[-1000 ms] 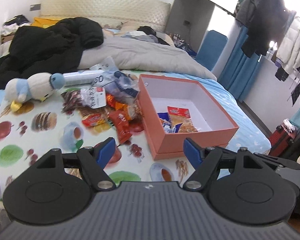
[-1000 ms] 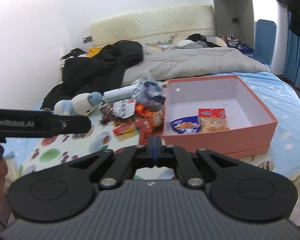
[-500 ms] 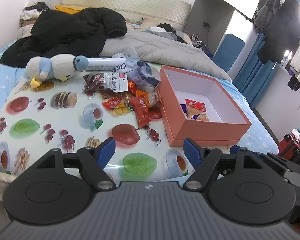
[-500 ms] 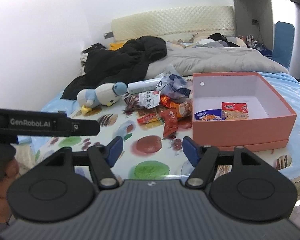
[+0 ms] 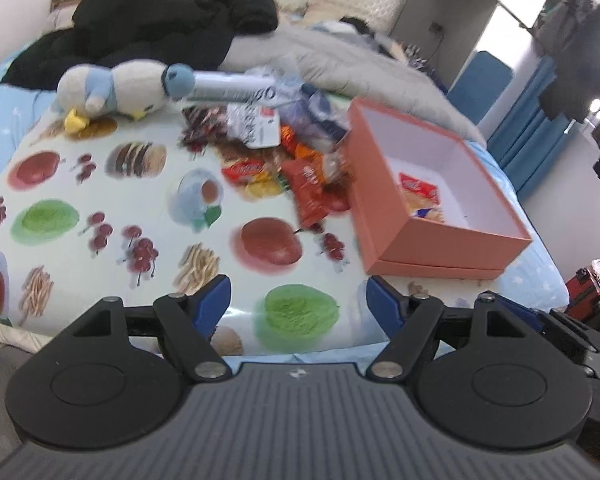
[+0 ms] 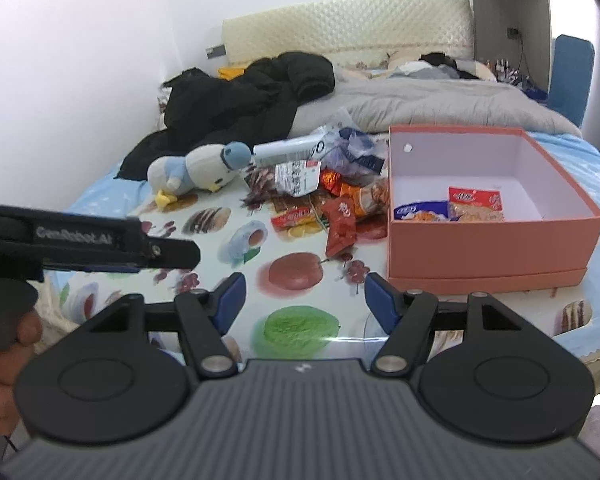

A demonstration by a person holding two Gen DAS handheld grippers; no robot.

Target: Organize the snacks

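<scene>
left claw (image 5: 299, 304): spread wide, nothing between blue pads, hovering over near edge of fruit-print cloth (image 5: 100, 200)
right claw (image 6: 302, 298): spread, nothing between pads, also over near edge of cloth
left claw seen from right wrist: side body at left, white lettering reads roughly "GenRobot.AI", blurred; hand (image 6: 4, 344) on grip, cut off by frame edge
snack pile (image 6: 324, 196): on cloth, just left of box, near its far-left corner; packets overlapping, count unclear
red packet (image 6: 340, 226): nearest of pile, apart from box; print unreadable
white-label bag (image 6: 296, 178): dark print on label, too small to read
white tube (image 6: 288, 148): far side of pile, partly under crinkled clear bag; only "0" or "60" legible
pink box (image 6: 488, 248): open, right of pile, white inside; small hole in far-left wall
packets in box (image 6: 474, 204): two, red-topped one plus blue-edged one, near-left part of floor; lower parts hidden by near wall; writing not legible
plush penguin (image 6: 196, 172): lying on cloth, left of pile, beside tube end
black jacket (image 6: 252, 96): heaped on bed behind plush
grey duvet (image 6: 432, 102): far side, behind box
left wrist view: motion-blurred, labels unreadable; box's near wall hides most of its contents
</scene>
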